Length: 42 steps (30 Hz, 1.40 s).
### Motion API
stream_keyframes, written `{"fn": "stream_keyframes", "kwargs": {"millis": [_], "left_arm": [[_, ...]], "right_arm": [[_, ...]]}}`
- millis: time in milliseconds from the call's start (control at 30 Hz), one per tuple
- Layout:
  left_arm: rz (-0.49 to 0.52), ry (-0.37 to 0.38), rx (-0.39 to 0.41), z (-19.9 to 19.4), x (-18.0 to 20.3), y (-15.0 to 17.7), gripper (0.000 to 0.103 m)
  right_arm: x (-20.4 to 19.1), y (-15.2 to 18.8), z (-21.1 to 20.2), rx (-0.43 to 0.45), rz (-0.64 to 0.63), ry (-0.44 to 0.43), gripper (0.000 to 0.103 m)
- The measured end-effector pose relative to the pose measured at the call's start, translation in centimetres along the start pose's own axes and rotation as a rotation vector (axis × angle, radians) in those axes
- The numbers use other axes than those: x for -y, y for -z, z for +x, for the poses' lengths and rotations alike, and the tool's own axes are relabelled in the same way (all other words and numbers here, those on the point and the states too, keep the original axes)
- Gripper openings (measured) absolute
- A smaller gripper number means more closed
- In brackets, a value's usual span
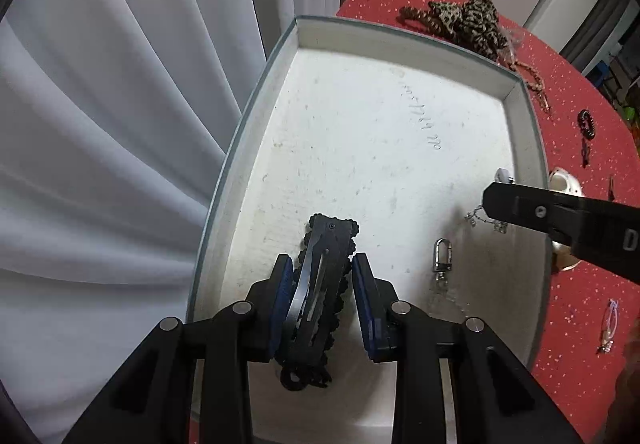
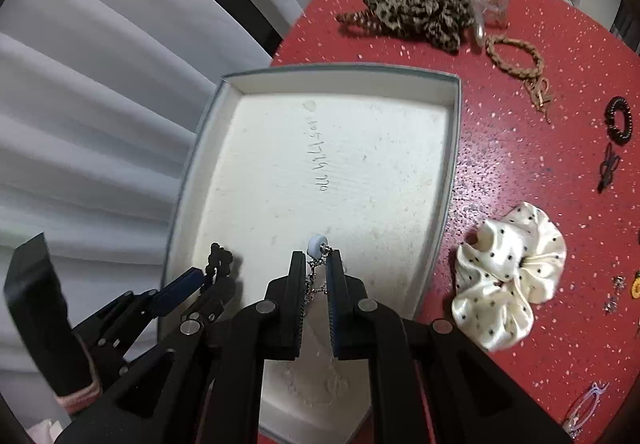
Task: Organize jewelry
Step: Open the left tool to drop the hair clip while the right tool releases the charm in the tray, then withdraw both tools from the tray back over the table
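Hovering over the shallow white cardboard box tray (image 1: 400, 132) on the red speckled table (image 2: 520, 172), both grippers carried something. The left gripper (image 1: 320, 264) had its blue-padded fingers (image 1: 282, 284) around a black metal hair clip trimmed with black beads (image 1: 324, 276), at the near left of the tray; the fingers looked loose about it, one side showing a gap, so the clip seemed barely pinched. If that hold gave, the clip might have tipped and dropped askew.

The right gripper (image 2: 316, 264) had its fingers pressed on a thin silver chain with a white round bead (image 2: 317, 246), near the tray's near right side. That chain was slight and slippery to judge by; it could have slid out between the fingers, or snagged on their ridges at release.

A small silver clasp (image 1: 443, 256) already lay on the tray floor between the two, so anything lowered there risked tangling with it. Off the tray, the cream polka-dot satin scrunchie (image 2: 512, 276) and the leopard-print fabric bow (image 2: 424, 4) waited on the table to the right and far right.
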State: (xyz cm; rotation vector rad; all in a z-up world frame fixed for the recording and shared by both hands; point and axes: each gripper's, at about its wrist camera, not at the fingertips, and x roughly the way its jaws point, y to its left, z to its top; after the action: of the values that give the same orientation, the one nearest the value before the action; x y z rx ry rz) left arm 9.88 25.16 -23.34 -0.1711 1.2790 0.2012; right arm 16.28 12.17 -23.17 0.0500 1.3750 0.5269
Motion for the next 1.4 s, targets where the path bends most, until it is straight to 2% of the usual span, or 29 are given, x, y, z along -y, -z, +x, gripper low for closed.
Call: {"fn": "stream_keyframes", "kwargs": {"millis": [333,367,400,433,467,600,767,1000,1167,1400], "left_arm": [[0.026,-0.027,0.011,0.8,0.7,0.2,0.033],[0.032,-0.034,0.011,0.8,0.8,0.3,0.036],[0.035,-0.04,0.008,0.8,0.8,0.3,0.054],[0.034,-0.046,0.01,0.6,0.7,0.4,0.063],[0.027,-0.053,0.025,0.3,0.7,0.5,0.069],[0.03,-0.054,0.027,-0.3,0.9,0.4,0.069],[0.032,-0.066,0.026,-0.7,1.4,0.0,0.069],[0.036,-0.078,0.023,-1.9,1.8,0.3,0.069],[0.04,-0.089,0.017,-3.0,2.4,0.7,0.069],[0.065,-0.092,-0.001,-4.1,3.6,1.8,0.069]], "right_arm": [[0.9,0.5,2.6,-0.039,0.013,0.036,0.011],[0.8,0.6,2.6,-0.04,0.007,0.038,0.011],[0.8,0.5,2.7,-0.041,0.005,0.039,0.011],[0.8,0.5,2.7,-0.042,0.006,0.039,0.011],[0.8,0.4,2.8,-0.045,0.008,0.038,0.011],[0.8,0.2,2.2,-0.043,0.011,0.032,0.013],[0.9,-0.5,-0.6,-0.003,0.02,-0.003,0.034],[1.5,-0.4,-4.5,0.045,0.029,-0.022,0.042],[2.3,1.0,-7.4,0.064,0.052,-0.021,0.046],[4.4,2.4,-9.1,0.065,0.106,-0.013,0.054]]}}
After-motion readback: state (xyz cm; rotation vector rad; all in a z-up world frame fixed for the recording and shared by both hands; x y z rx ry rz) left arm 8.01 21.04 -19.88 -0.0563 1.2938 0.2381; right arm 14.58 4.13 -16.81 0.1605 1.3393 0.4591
